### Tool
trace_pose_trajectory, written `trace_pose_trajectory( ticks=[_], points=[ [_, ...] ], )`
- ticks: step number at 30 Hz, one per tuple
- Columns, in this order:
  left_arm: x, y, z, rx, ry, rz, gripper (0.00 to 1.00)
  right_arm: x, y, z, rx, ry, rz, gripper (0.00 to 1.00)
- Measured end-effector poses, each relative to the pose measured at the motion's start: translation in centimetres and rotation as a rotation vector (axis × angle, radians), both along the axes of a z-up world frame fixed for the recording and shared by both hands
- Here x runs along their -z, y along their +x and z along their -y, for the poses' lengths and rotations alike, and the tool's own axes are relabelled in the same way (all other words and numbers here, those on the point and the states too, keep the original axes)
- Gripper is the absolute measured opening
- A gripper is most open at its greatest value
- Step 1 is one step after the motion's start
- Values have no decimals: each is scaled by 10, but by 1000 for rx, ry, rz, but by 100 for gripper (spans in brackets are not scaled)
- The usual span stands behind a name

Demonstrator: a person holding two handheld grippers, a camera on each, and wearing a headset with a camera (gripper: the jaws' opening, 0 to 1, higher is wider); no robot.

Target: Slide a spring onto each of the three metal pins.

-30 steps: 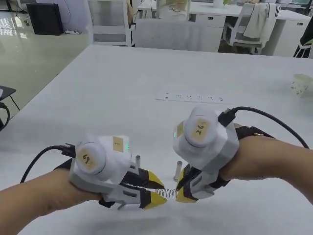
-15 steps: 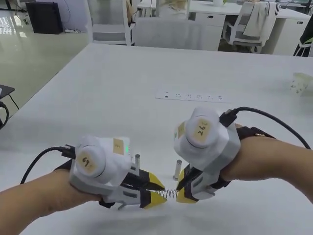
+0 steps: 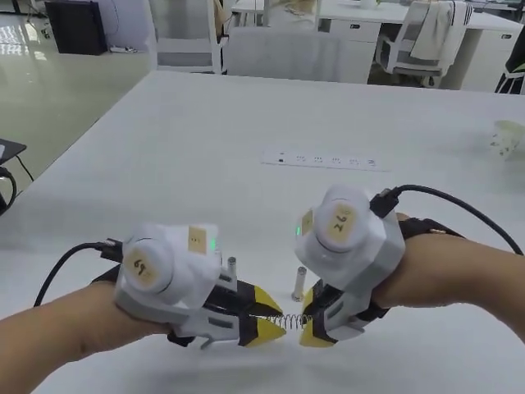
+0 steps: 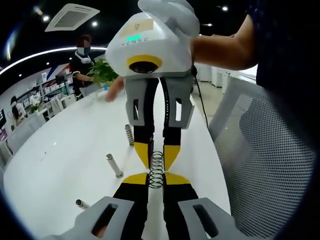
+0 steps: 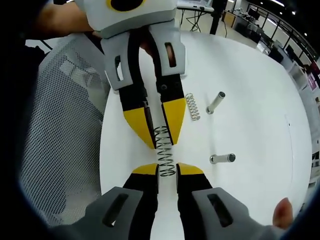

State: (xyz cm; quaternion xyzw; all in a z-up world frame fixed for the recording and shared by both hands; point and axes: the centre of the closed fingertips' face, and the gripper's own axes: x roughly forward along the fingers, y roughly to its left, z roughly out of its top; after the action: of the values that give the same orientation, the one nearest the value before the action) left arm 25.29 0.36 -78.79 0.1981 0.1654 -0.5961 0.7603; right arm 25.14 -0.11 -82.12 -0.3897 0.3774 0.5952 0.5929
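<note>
Spring (image 3: pixel 289 319): held level just above the near edge of the table (image 3: pixel 246 123), stretched between the two grippers, which face each other tip to tip.

Left gripper (image 3: pixel 271 315): jaws closed down to a narrow gap and clamped on the left end of the spring, as the right gripper view confirms.

Right gripper (image 3: pixel 307 320): jaws likewise nearly closed, pinching the right end. Both ends of the spring are covered by the yellow tips, and only its middle coils are exposed.

Left pin (image 3: pixel 232 267): upright on the table just behind the left gripper, its lower part cut off by the gripper's body.

Right pin (image 3: pixel 299 283): upright, just behind the gap between the grippers, bare of any spring.

Loose spring (image 5: pixel 192 106): lies flat on the table just beside the left pin, apart from both grippers.

Upright coil (image 4: pixel 129 134): stands beside the right gripper in the left gripper view. Whether a pin sits inside it cannot be determined.

Power strip (image 3: pixel 324 161): lies flat at mid-table, well beyond the pins.

Cable (image 3: pixel 459 201): runs from the right gripper off the right edge of the head view.

Pale object (image 3: pixel 509 135): at the far right of the table, too blurred and cropped to identify.
</note>
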Motion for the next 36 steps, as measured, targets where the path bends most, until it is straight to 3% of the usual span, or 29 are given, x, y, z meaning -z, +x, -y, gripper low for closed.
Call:
trace_pose_trajectory(
  ticks=[6, 16, 36],
  points=[
    [-5, 0, 4, 3, -16, 5, 2, 2, -1, 2, 2, -4, -6, 11],
    [-1, 1, 2, -6, -5, 3, 3, -1, -1, 2, 1, 15, -2, 9],
    [6, -3, 2, -5, 22, -3, 3, -28, -7, -11, 2, 80, 0, 9]
  ],
)
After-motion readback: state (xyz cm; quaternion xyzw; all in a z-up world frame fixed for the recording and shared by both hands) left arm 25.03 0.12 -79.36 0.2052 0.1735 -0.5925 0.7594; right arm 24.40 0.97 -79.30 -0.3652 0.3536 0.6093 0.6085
